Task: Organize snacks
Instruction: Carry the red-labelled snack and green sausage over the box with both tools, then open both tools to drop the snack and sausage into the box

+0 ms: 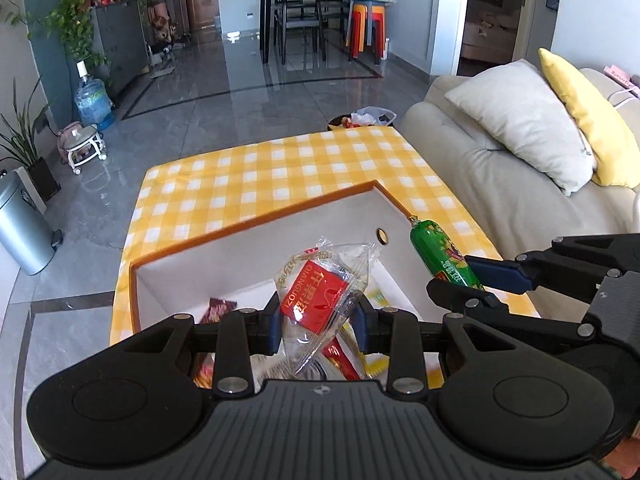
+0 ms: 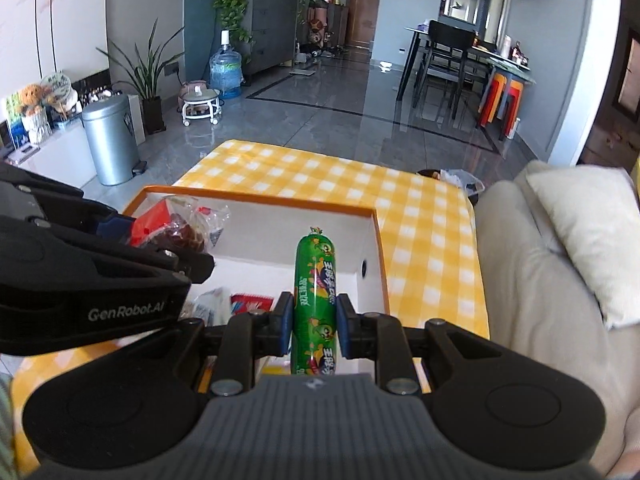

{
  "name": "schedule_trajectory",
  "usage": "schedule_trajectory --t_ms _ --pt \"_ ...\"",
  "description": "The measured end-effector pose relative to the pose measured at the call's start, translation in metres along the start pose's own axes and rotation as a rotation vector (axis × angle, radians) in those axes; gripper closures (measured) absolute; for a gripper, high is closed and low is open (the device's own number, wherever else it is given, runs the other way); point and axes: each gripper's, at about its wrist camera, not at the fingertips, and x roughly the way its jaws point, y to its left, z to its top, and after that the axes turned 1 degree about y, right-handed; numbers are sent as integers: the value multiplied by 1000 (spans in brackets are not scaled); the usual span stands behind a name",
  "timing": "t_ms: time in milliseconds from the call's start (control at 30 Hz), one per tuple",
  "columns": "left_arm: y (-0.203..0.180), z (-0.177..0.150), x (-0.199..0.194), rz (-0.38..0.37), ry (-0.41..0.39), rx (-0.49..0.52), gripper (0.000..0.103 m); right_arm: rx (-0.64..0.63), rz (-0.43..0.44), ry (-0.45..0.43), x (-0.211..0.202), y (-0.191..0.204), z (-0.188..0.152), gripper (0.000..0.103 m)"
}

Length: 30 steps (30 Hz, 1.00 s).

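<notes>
Right gripper (image 2: 312, 328) clamping green sausage (image 2: 315, 276) (upright), above orange-rimmed box (image 2: 382, 256)

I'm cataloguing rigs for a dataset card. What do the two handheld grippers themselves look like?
Both are matte black. The left gripper and right gripper each have blue pads on the fingers, linkage bars joined by silver pins, two round housings, and a ribbed grey centre plate. White "GenRobot.AI" lettering runs along the left gripper's side in the right wrist view. No cables or sleeves show.
</notes>
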Motion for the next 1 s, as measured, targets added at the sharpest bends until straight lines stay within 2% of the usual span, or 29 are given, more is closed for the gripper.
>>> schedule_trajectory --t_ms 100,333,400,633,867,1000 --pt "9 11 17 -26 26 -21 65 -40 0 21 22 2 15 85" --pt "11 23 66 48 104 70 65 -136 -30 98 75 8 29 85" --pt "13 22 79 46 124 87 65 -177 -38 124 91 12 28 85" --pt "37 17 114 -17 218 -23 65 -220 -20 189 131 8 25 84" --pt "44 12 138 -17 276 -23 65 -242 -11 225 151 9 20 84" --pt "49 5 148 -35 311 -64 65 -266 -17 251 163 10 15 84"
